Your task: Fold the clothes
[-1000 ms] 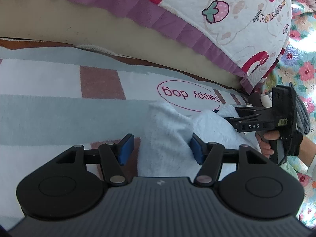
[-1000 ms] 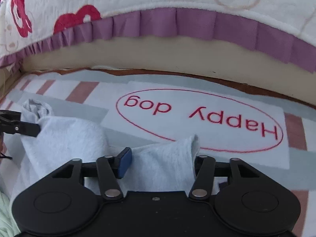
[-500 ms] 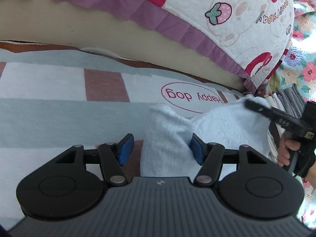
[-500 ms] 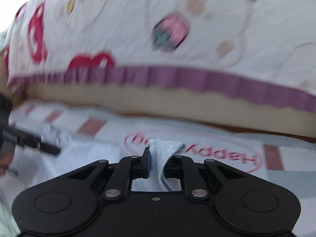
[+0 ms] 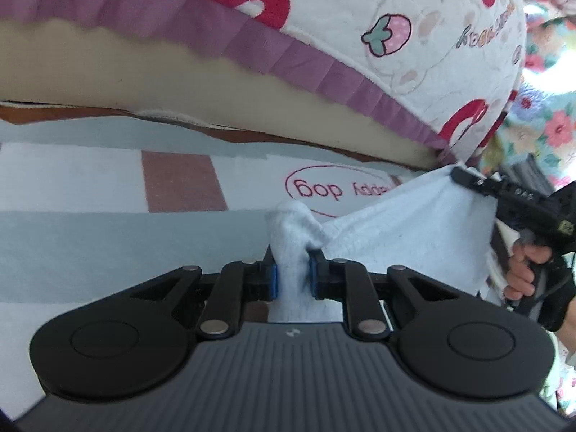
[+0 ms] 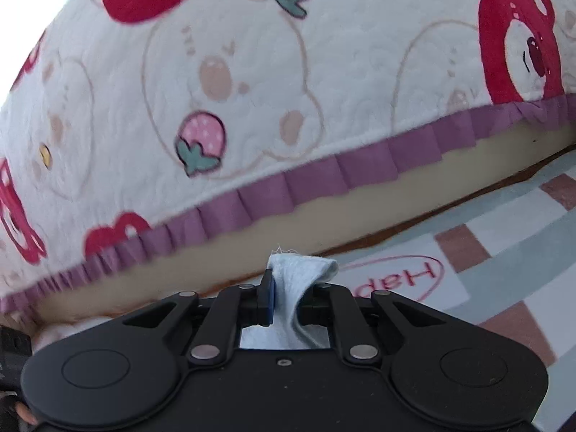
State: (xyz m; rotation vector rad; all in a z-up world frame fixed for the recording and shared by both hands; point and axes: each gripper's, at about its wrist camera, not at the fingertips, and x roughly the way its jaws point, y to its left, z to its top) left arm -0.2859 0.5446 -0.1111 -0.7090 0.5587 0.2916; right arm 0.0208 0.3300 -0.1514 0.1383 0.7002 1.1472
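Observation:
A pale blue garment (image 5: 414, 230) hangs stretched between both grippers over a striped mat (image 5: 108, 223). My left gripper (image 5: 291, 275) has its jaws closing, and the blue pads pinch a bunched fold of the cloth. In the left wrist view my right gripper (image 5: 459, 174) holds the far corner raised at the right, with a person's hand (image 5: 522, 270) on its handle. The right wrist view shows that gripper (image 6: 288, 297) shut on a corner of the garment (image 6: 302, 270), which sticks up between the pads.
A quilted cover (image 6: 252, 72) with red bears, strawberries and a purple frill overhangs a beige mattress edge (image 5: 144, 72) just behind the mat. The mat has a red "Happy dog" oval (image 5: 334, 187). Floral fabric (image 5: 547, 122) lies at the right.
The left jaws went from wide to pinching the garment's fold. The right gripper shut on a corner, lifted it and rolled, so the cloth now stretches between the two.

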